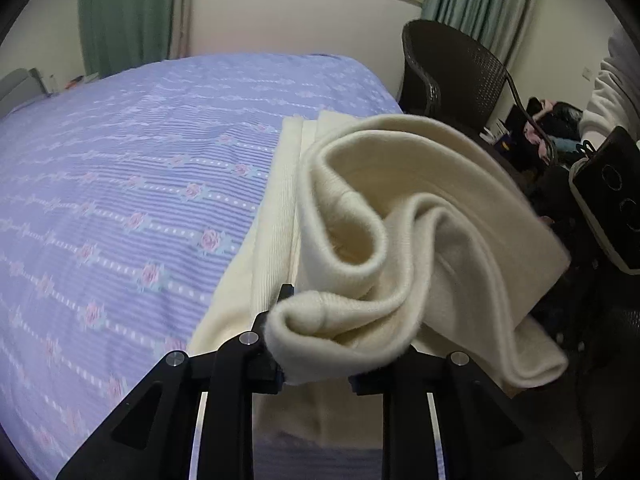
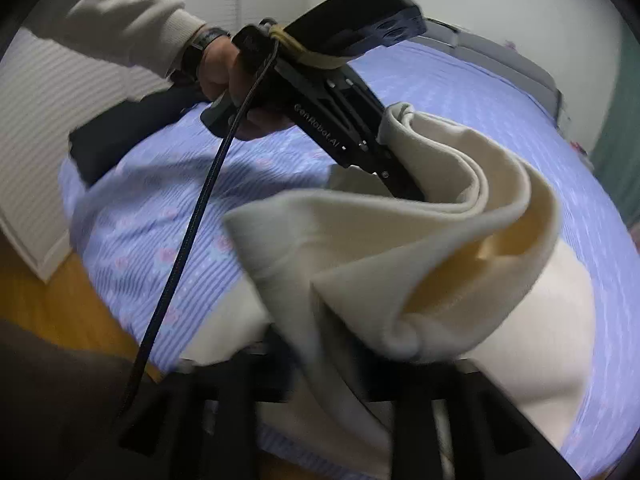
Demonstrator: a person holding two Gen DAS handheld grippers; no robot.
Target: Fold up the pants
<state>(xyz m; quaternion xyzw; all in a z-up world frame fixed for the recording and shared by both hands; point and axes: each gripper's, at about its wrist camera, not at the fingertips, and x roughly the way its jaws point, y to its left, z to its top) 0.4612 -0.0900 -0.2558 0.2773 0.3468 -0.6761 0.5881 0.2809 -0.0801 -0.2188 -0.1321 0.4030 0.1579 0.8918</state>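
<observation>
Left wrist view had the cream pants [image 1: 400,216] mid-fold: the far part lay flat along the edge of the bed [image 1: 120,184], the near end was lifted and doubled back over it in loose rolls. Fold looked roughly half done; judged the carried end had yet to be laid down, squared and smoothed.

Left gripper [image 1: 316,344] had its jaws closed on a bunched hem, pinched thick between the pads. Right gripper [image 2: 332,364] was blurred, fabric draped across its jaws; pads looked parted, couldn't tell whether they gripped.

Fabric: soft, thick knit, fuzzy nap at the edges, fine ribbing on the flat panel, rounded stitched hem. Held its curves, no sharp creases. Bed sheet was lilac, striped, with small pink roses. Wicker chair [image 1: 452,72] beyond the bed was dark woven mesh.
</observation>
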